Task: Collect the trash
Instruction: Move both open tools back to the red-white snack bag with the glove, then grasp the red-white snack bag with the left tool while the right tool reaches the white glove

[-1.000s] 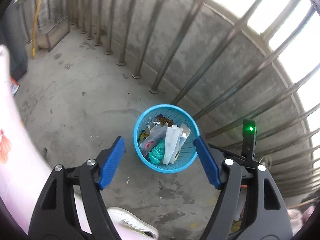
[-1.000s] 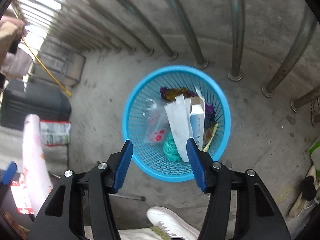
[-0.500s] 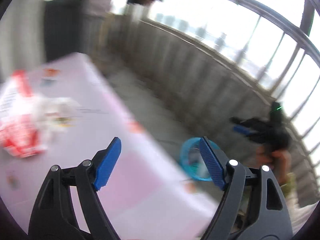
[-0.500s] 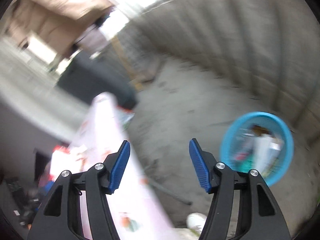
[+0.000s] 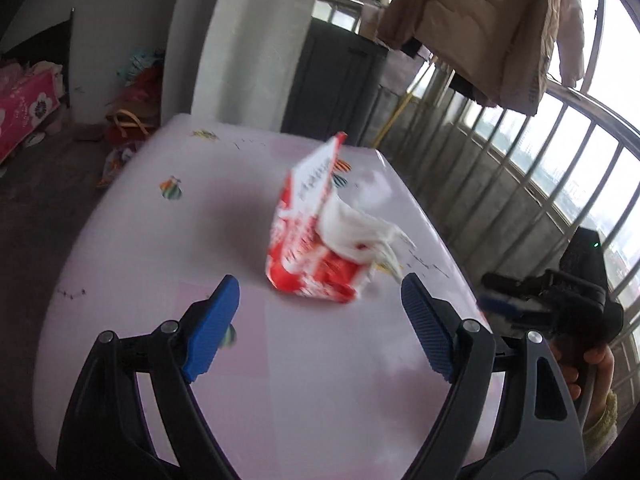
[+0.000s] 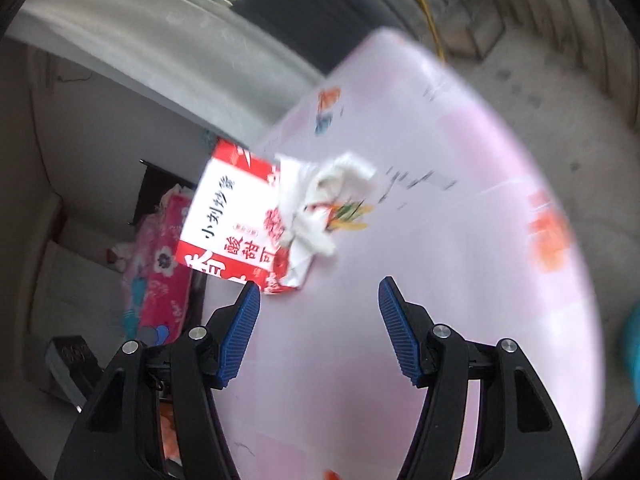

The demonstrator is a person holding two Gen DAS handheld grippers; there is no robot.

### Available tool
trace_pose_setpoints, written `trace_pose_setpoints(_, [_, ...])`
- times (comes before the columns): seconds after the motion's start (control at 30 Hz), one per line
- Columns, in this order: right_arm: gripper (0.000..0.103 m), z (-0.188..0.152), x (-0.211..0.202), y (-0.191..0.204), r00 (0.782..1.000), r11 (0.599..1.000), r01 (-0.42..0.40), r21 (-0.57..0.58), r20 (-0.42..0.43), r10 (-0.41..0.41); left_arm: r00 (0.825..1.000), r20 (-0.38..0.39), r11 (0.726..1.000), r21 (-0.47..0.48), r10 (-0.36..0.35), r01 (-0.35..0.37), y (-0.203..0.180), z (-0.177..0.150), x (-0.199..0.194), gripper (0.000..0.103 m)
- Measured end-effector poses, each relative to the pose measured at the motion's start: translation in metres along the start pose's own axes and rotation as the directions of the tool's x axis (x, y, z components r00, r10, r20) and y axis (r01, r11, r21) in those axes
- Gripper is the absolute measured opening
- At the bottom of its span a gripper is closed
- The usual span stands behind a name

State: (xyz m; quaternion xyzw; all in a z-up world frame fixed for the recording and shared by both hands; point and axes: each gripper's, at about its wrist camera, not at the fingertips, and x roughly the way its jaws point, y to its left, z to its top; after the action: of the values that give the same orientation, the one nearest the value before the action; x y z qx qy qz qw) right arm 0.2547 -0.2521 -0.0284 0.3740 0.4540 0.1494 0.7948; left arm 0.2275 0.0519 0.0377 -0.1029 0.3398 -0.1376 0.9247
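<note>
Left gripper, jaws just widened and empty, has swung from the blue basket to the pink surface; the red-and-white packet with crumpled tissue lies just ahead. Right gripper, also parted and empty, faces it; the label reads "小刘炒货". More trash awaits collecting.

One bench stood in view, covered in pale pink. On it lay one red and white wrapper and one crumpled white tissue, touching each other. Two grippers appeared: the left gripper and the right gripper, each with two blue-padded jaws. One hand showed, at the right gripper's handle. One tan jacket hung overhead. One dark cabinet stood behind the bench, and one yellow pole leaned beside it.
</note>
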Motion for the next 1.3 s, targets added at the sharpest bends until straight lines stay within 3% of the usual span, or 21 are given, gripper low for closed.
trace_pose_setpoints(0.17, [0.06, -0.002, 0.045, 0.016, 0.997, 0.997, -0.051, 0.062, -0.047, 0.054, 0.998, -0.028, 0.999, 0.017, -0.05, 0.051, 0.018, 0.013, 0.042, 0.073])
trace_pose_setpoints(0.33, [0.058, 0.007, 0.083, 0.019, 0.997, 0.993, 0.036, 0.111, -0.079, -0.027, 0.995, -0.088, 0.998, 0.018, -0.056, 0.058, 0.017, 0.013, 0.081, 0.058])
trace_pose_setpoints(0.43, [0.047, 0.007, 0.099, 0.017, 0.994, 0.99, 0.047, 0.13, -0.108, -0.033, 0.993, -0.099, 0.997, 0.03, -0.066, 0.07, 0.018, 0.01, 0.095, 0.051])
trace_pose_setpoints(0.53, [0.028, 0.006, 0.111, 0.019, 0.992, 0.99, 0.05, 0.129, -0.119, -0.035, 0.987, -0.134, 0.996, 0.011, -0.09, 0.092, 0.023, 0.006, 0.108, 0.035])
trace_pose_setpoints(0.57, [0.016, 0.004, 0.114, 0.019, 0.992, 0.99, 0.043, 0.135, -0.126, -0.026, 0.985, -0.143, 0.995, 0.005, -0.099, 0.101, 0.024, 0.006, 0.111, 0.029])
trace_pose_setpoints(0.77, [0.015, -0.019, 0.098, 0.021, 0.994, 0.99, 0.039, 0.134, -0.103, -0.025, 0.978, -0.165, 0.992, -0.007, -0.126, 0.126, 0.032, -0.003, 0.104, 0.01])
trace_pose_setpoints(0.93, [0.013, -0.07, 0.061, 0.033, 0.992, 0.995, 0.069, 0.076, -0.108, -0.061, 0.963, -0.195, 0.983, -0.042, -0.185, 0.18, 0.037, -0.021, 0.073, 0.002])
trace_pose_setpoints(1.1, [0.013, -0.145, 0.019, 0.043, 0.977, 0.998, 0.059, -0.011, -0.207, -0.06, 0.942, -0.247, 0.973, -0.074, -0.229, 0.217, 0.041, -0.056, 0.036, 0.0])
trace_pose_setpoints(1.17, [0.014, -0.166, 0.008, 0.045, 0.963, 0.998, 0.051, -0.037, -0.264, -0.059, 0.941, -0.251, 0.974, -0.061, -0.228, 0.22, 0.039, -0.066, 0.023, 0.0])
trace_pose_setpoints(1.23, [0.015, -0.179, -0.004, 0.049, 0.95, 0.99, 0.096, -0.1, -0.289, -0.121, 0.943, -0.255, 0.976, -0.018, -0.213, 0.215, 0.033, -0.072, 0.014, 0.0])
trace_pose_setpoints(1.27, [0.02, -0.182, -0.012, 0.052, 0.945, 0.983, 0.122, -0.134, -0.288, -0.156, 0.948, -0.248, 0.978, 0.007, -0.201, 0.209, 0.03, -0.074, 0.01, 0.0])
trace_pose_setpoints(1.3, [0.033, -0.182, -0.022, 0.055, 0.944, 0.977, 0.135, -0.166, -0.278, -0.178, 0.951, -0.243, 0.978, 0.026, -0.193, 0.205, 0.028, -0.075, 0.008, 0.0])
